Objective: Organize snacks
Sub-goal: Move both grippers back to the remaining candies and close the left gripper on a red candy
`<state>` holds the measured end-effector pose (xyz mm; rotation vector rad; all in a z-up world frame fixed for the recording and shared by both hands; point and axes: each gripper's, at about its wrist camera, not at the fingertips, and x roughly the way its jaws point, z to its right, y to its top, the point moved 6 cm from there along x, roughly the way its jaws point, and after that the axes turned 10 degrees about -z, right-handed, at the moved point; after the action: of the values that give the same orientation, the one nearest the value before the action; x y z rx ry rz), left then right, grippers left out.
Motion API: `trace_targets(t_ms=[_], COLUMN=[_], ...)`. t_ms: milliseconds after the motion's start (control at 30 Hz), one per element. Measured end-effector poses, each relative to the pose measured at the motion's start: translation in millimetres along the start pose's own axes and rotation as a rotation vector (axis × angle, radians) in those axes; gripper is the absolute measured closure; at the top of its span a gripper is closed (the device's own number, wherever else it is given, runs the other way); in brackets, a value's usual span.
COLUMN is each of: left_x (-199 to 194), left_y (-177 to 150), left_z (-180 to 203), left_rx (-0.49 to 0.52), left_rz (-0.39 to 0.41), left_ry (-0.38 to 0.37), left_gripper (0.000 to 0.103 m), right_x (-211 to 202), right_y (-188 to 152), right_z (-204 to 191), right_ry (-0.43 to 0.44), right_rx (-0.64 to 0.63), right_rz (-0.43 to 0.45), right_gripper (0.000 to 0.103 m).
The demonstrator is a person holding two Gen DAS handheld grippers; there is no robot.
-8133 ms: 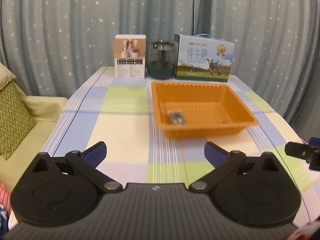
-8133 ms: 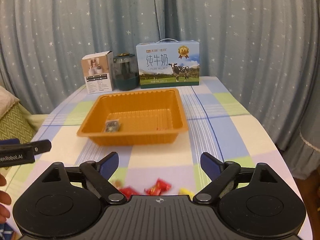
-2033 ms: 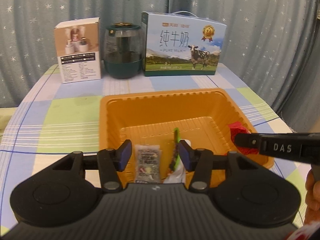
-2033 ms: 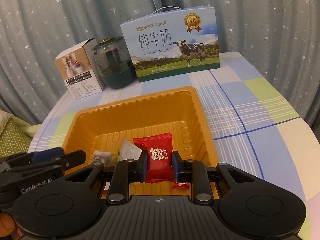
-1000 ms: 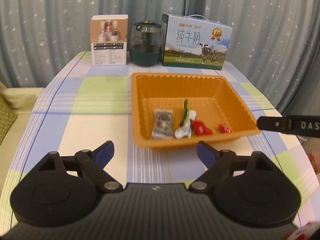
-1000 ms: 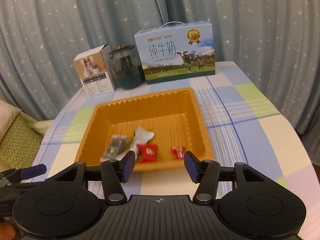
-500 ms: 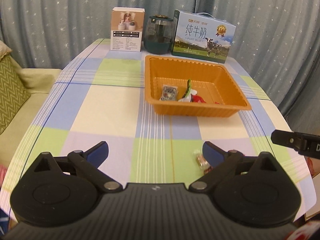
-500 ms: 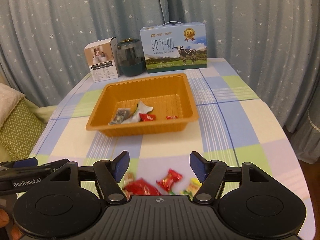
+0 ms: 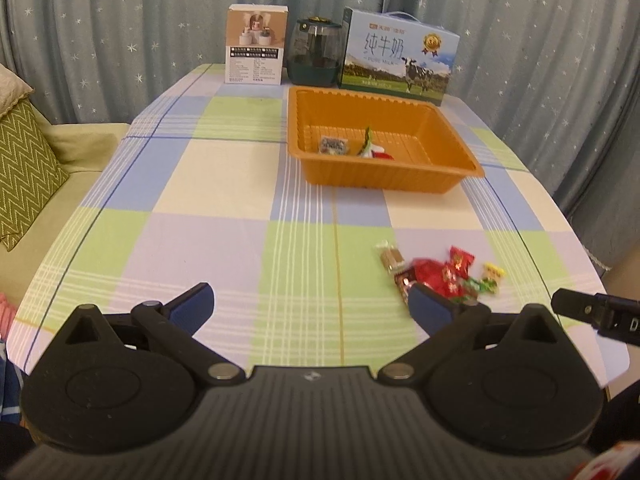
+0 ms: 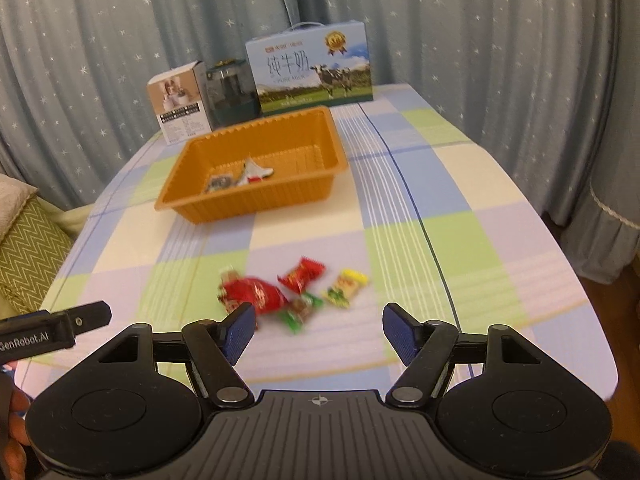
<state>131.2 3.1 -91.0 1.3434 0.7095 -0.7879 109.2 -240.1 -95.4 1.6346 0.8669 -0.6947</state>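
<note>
So right now I've got both grippers hanging over the near end of the table (image 9: 208,200), the one with the blue, green and cream checked cloth. My left gripper (image 9: 310,306) has its jaws spread wide with nothing between them, just bare cloth under the gap. My right gripper (image 10: 318,330) has just been opening too; its jaws stand apart and empty, not touching anything. The loose snack pile (image 10: 288,292) sits on the cloth just beyond the right gripper's fingertips: a big red wrapper (image 10: 256,294), a smaller red candy (image 10: 301,274), a yellow one (image 10: 347,284) off to the right and a green-ended one (image 10: 300,312) nearest me. It's a bit blurry in the right wrist view, so I can't read any labels. In the left wrist view the same pile (image 9: 440,272) is just past the right-hand blue pad, plus a brownish wrapped piece (image 9: 390,258) at its left edge. Further out, well apart from the pile, is the orange tray (image 9: 384,178) with a few snacks in it (image 9: 356,148), bunched toward its near left part. Behind the tray at the far edge stand a small white box (image 9: 256,50), a dark green jar (image 9: 316,54) and a milk carton box (image 9: 400,62), with the starry curtain (image 9: 120,20) behind them.
</note>
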Motion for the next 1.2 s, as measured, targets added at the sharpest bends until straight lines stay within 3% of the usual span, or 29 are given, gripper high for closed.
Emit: trace_targets(t_ms=[600, 900, 1200], left_x=[31, 67, 105], left_y=[-19, -13, -3], left_z=[30, 57, 80], left_rx=[0.056, 0.082, 0.128], left_rz=[-0.045, -0.045, -0.058], left_ry=[-0.024, -0.066, -0.086], left_gripper=[0.002, 0.018, 0.045], right_x=[21, 40, 55], right_y=[-15, -4, 5], right_z=[31, 41, 50], right_ry=[-0.019, -0.024, -0.026], right_rx=[0.069, 0.069, 0.094], right_rz=[-0.028, -0.031, -0.034], right_gripper=[0.033, 0.033, 0.033])
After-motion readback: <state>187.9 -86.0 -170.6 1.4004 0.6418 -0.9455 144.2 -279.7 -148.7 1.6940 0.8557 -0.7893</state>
